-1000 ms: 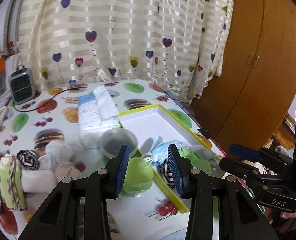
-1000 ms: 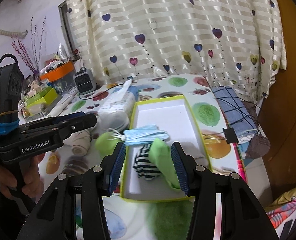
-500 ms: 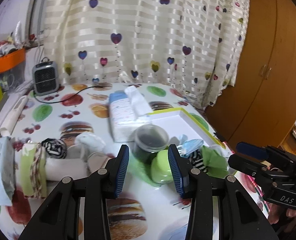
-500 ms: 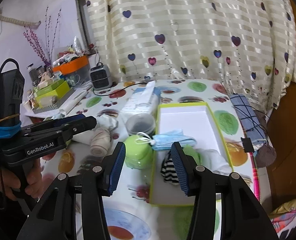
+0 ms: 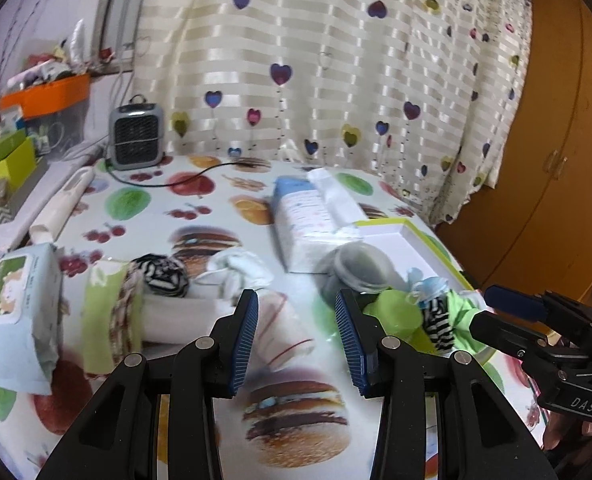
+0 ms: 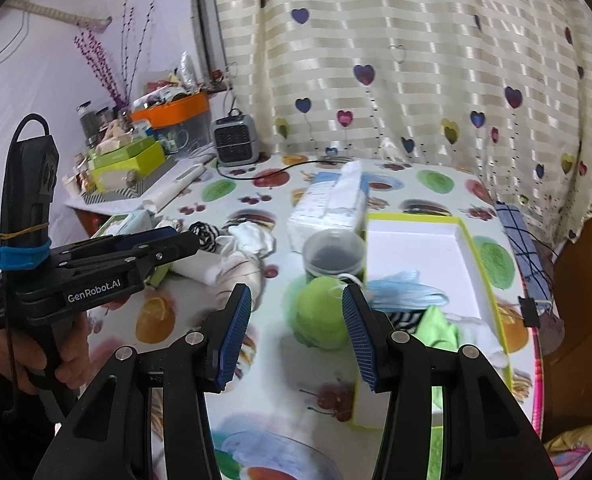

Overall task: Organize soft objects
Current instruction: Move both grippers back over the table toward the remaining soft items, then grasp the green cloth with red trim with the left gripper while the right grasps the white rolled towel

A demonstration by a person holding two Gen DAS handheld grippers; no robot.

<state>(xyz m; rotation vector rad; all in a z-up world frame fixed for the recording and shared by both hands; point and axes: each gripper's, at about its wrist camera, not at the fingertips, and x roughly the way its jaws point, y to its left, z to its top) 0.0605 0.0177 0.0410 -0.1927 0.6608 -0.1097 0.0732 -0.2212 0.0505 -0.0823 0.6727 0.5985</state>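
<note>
Only the left view shows wet wipes (image 5: 20,308).

I have swung both tools leftward across the counter (image 5: 200,208). My left tool (image 5: 296,336), which pointed at the green cup (image 5: 396,316) and the box (image 5: 412,236), now faces the rolled cloths (image 5: 184,316). My right tool (image 6: 296,336) has left the box interior; the green cup now sits between its open tips.

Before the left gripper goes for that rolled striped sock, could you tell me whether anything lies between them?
Yes. The white rolled towel lies across the path, just ahead of the open left gripper, with the striped sock right behind it.
</note>
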